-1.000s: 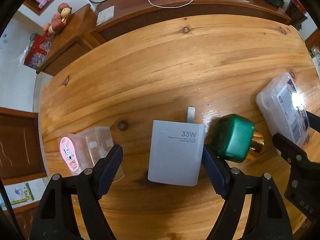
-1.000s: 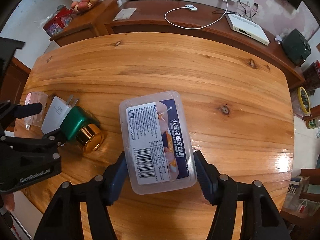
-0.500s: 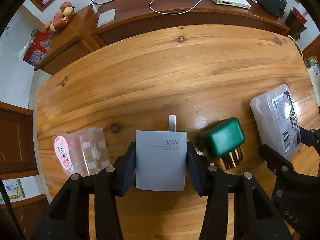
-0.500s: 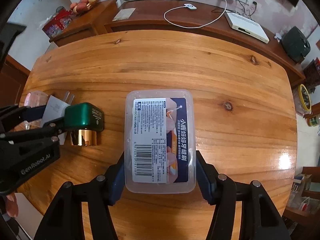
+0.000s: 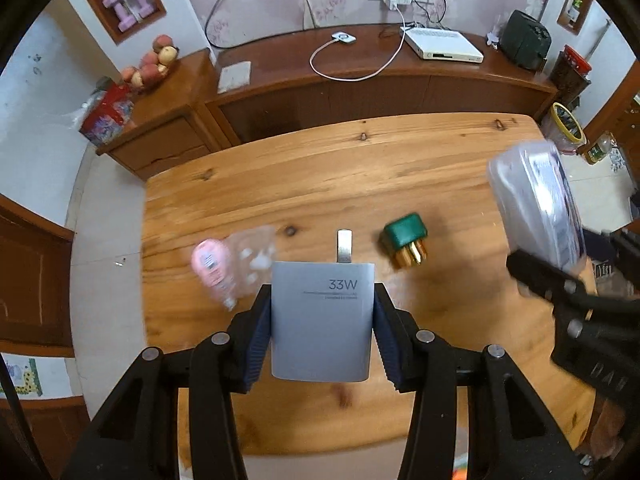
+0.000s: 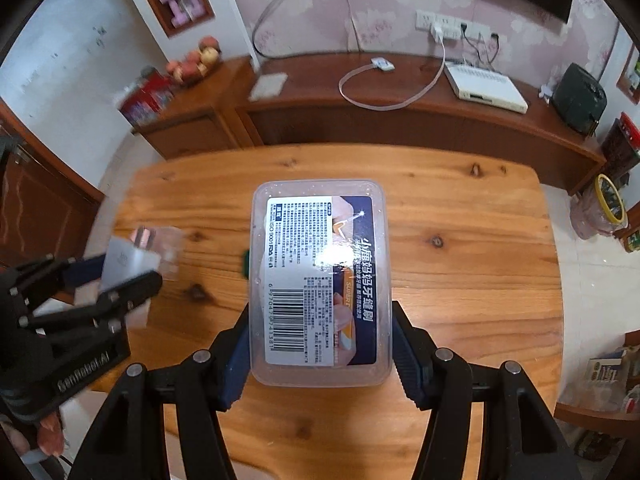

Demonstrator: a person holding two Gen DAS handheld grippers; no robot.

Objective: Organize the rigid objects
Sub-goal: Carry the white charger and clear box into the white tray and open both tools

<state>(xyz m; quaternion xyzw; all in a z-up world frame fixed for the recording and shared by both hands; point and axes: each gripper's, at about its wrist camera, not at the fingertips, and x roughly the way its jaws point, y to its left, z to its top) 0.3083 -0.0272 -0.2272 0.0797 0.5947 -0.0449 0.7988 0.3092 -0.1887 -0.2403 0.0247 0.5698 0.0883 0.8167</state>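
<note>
My left gripper [image 5: 323, 340] is shut on a white 33W charger [image 5: 322, 320] and holds it above the wooden table [image 5: 360, 168]. My right gripper [image 6: 320, 344] is shut on a clear plastic box with a printed label [image 6: 320, 280], also lifted; the box also shows at the right of the left wrist view [image 5: 536, 204]. A green and gold cap-like object [image 5: 405, 238] and a clear case with a pink end [image 5: 232, 260] lie on the table beyond the charger. In the right wrist view the left gripper [image 6: 116, 280] with the charger [image 6: 124, 260] is at the left.
A dark wooden sideboard [image 5: 360, 76] runs behind the table, with a white cable [image 5: 352, 60], a white set-top box [image 5: 444, 42] and a dark object [image 5: 524, 44] on it. A lower cabinet with fruit [image 5: 152, 64] stands at the back left.
Both grippers have risen well above the table, carrying the charger and the plastic box. The left jaws closed on the charger a second ago. The green object and the clear case stayed on the table.
</note>
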